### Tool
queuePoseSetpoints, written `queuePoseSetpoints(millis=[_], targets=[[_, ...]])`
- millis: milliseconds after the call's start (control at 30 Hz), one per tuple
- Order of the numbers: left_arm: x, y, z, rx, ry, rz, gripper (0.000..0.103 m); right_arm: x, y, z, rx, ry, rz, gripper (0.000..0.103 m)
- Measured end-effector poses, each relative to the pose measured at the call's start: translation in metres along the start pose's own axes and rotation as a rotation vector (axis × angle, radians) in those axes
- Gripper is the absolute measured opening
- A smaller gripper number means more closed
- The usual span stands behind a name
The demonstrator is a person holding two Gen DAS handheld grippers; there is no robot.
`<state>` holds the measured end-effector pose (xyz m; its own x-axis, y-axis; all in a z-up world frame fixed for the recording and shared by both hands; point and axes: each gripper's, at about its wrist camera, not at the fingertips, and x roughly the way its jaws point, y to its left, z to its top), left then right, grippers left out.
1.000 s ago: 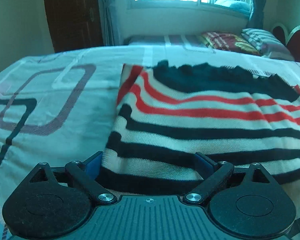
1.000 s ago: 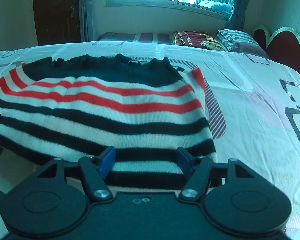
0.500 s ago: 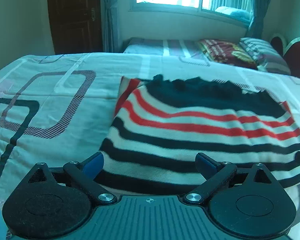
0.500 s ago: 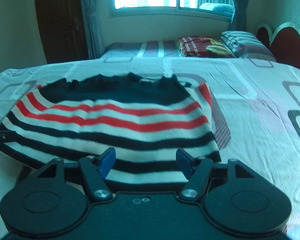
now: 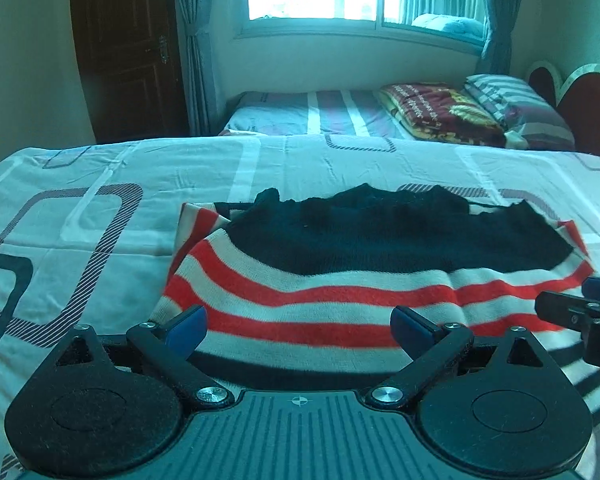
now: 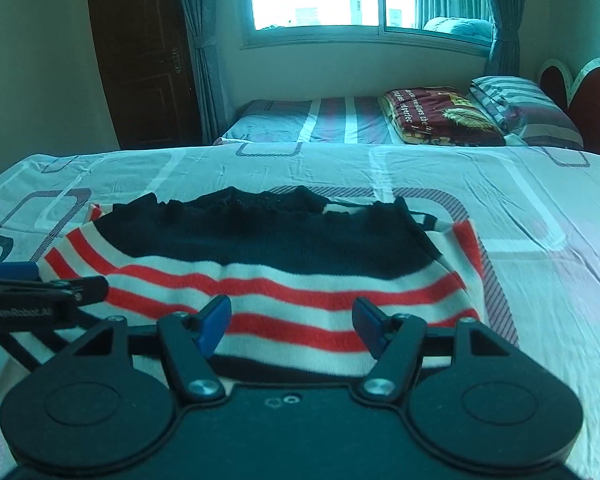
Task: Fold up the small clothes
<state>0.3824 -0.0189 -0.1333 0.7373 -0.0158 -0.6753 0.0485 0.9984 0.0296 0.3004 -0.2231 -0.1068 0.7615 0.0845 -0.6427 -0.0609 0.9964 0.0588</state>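
A small knitted sweater (image 5: 340, 276) with black, red and white stripes lies folded on the bed; it also shows in the right wrist view (image 6: 268, 264). My left gripper (image 5: 298, 330) is open, its blue pads apart above the sweater's near left part. My right gripper (image 6: 290, 326) is open above the near right part. Neither holds the cloth. The right gripper's tip (image 5: 580, 312) shows at the right edge of the left wrist view. The left gripper's tip (image 6: 40, 290) shows at the left edge of the right wrist view.
The bed sheet (image 5: 100, 208) is white with grey and black squares. Behind it stands a second bed (image 6: 332, 120) with a folded red blanket (image 6: 436, 116) and a striped pillow (image 6: 524, 108). A dark door (image 6: 140, 52), a window and a red headboard (image 6: 592, 100) are farther back.
Both grippers have risen and drawn back from the sweater's near edge. The sweater's near part has been folded over, so it looks shorter, with the red stripes now nearest.
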Motion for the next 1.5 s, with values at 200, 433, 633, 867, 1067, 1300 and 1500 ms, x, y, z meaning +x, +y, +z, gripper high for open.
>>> queuePoseSetpoints(millis=[200,433,633,867,1067,1300,1500], targets=[[0.044,0.006,-0.003,-0.043,0.058,0.037,0.098,0.03,0.003,0.009,-0.034,-0.008,0.01,0.066],[0.046,0.013,-0.014,-0.069,0.051,0.017,0.103,0.055,0.008,-0.01,-0.079,0.05,0.013,0.068],[0.038,0.018,-0.01,-0.06,0.066,0.006,0.103,0.043,0.003,0.0,0.025,0.031,0.053,0.068],[0.015,0.034,-0.009,-0.052,0.043,-0.005,0.103,0.029,0.02,-0.009,0.022,0.048,0.034,0.068],[0.007,0.053,-0.015,-0.052,0.061,-0.007,0.103,0.033,0.036,-0.017,-0.021,0.099,-0.034,0.069],[-0.009,0.069,-0.031,-0.097,0.086,-0.056,0.103,0.017,0.039,-0.016,0.015,0.067,-0.04,0.069],[-0.026,0.086,-0.051,-0.211,0.119,-0.093,0.103,0.014,0.041,-0.024,0.01,0.095,-0.047,0.069]])
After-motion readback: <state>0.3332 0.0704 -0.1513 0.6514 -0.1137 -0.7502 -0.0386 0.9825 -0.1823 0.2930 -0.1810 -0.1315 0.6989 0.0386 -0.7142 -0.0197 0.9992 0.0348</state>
